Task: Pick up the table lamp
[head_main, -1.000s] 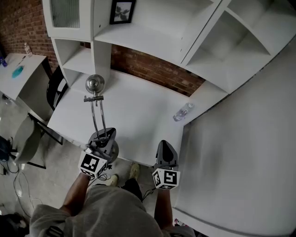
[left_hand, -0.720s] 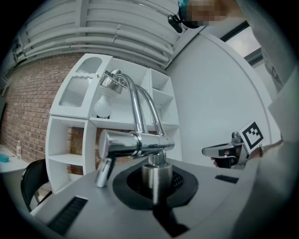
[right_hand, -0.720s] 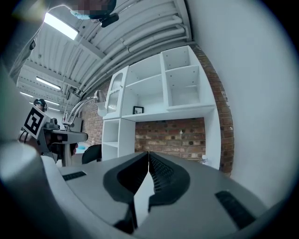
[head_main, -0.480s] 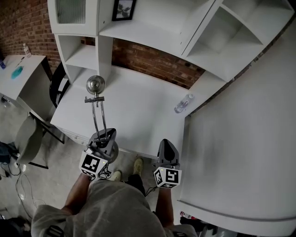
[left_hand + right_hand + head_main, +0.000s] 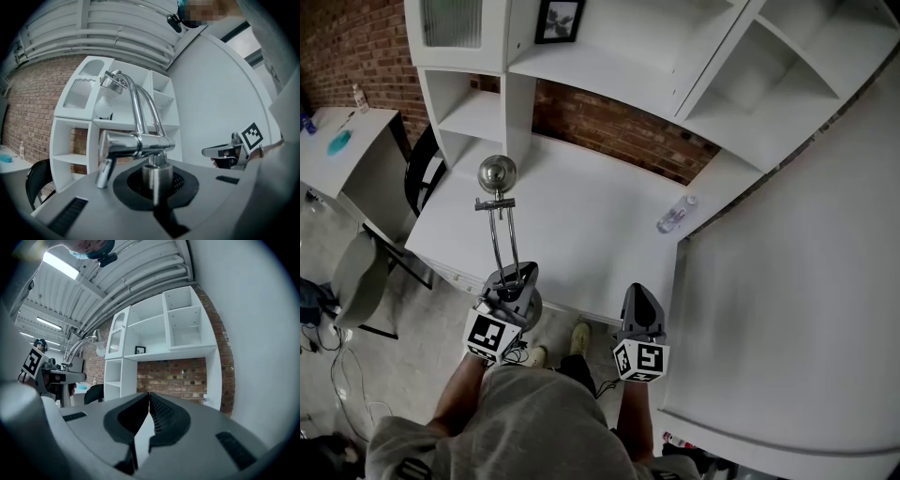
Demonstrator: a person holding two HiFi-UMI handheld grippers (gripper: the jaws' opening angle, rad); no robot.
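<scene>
The chrome metal table lamp sits between the jaws of the left hand-held gripper, which pinch its round lower post. Its twin arms rise above the jaws to the domed shade, by the white desk. To that gripper's right, the right hand-held gripper is pressed together, empty.

1. The room reads as an office or studio workspace in an industrial building: an exposed brick wall backs a white desk.
2. A white shelf unit holding a framed picture rises over the desk.
3. A black chair and a second table stand alongside, and cables trail on the floor.
4. Overhead, a ribbed ceiling carries bare pipes and strip lights.
</scene>
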